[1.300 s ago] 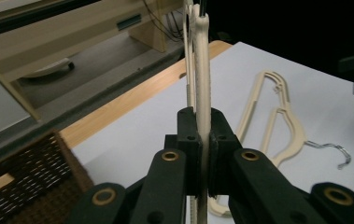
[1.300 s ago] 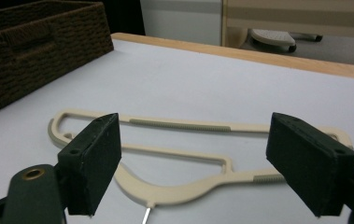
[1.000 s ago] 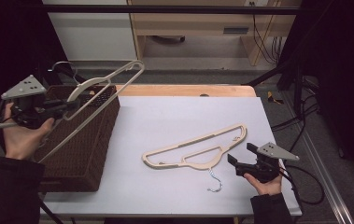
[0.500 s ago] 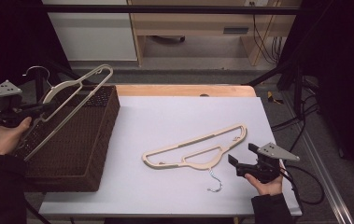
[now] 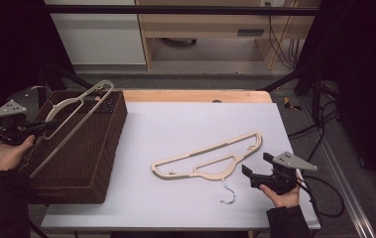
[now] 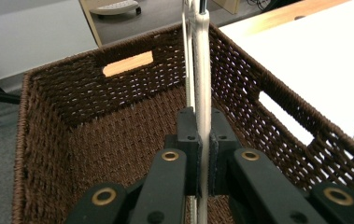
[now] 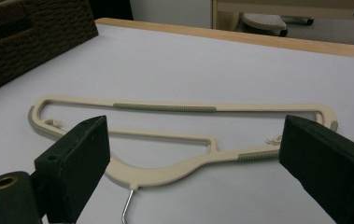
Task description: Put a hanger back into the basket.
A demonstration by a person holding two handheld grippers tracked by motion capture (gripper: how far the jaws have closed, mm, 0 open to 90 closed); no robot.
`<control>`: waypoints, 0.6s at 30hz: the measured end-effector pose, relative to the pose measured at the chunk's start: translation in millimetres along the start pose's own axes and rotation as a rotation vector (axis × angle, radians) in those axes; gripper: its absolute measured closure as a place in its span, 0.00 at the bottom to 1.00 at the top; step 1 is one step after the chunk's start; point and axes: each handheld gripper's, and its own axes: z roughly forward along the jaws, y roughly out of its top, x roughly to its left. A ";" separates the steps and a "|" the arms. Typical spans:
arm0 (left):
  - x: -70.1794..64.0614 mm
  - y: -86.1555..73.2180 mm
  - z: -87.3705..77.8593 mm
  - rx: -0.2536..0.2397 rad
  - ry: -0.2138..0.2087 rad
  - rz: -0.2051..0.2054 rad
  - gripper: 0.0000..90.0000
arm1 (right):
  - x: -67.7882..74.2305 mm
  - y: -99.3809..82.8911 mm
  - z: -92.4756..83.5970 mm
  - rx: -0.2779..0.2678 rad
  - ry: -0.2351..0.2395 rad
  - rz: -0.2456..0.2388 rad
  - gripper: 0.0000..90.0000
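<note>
Lower now than a moment ago, the left gripper has brought its cream hanger down over the brown woven basket, its jaws squeezed tight on the hanger's bar. On the white table lies a second hanger, flat, hook toward the person. Just beside that hook, the right gripper rests with jaws wide apart.

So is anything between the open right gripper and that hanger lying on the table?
Nothing visible. The right gripper sits open just short of the hanger, with bare table between its jaws and the hanger's hook.
</note>
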 end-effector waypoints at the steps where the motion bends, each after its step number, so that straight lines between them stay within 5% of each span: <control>1: -1.3 -2.0 0.8 0.012 -0.001 0.016 0.96 | 0.1 0.0 -0.1 0.000 0.000 0.000 0.10; 18: 3.2 -27.0 -7.3 0.061 -0.015 0.049 0.96 | -0.4 -0.7 0.8 0.010 0.003 -0.011 0.10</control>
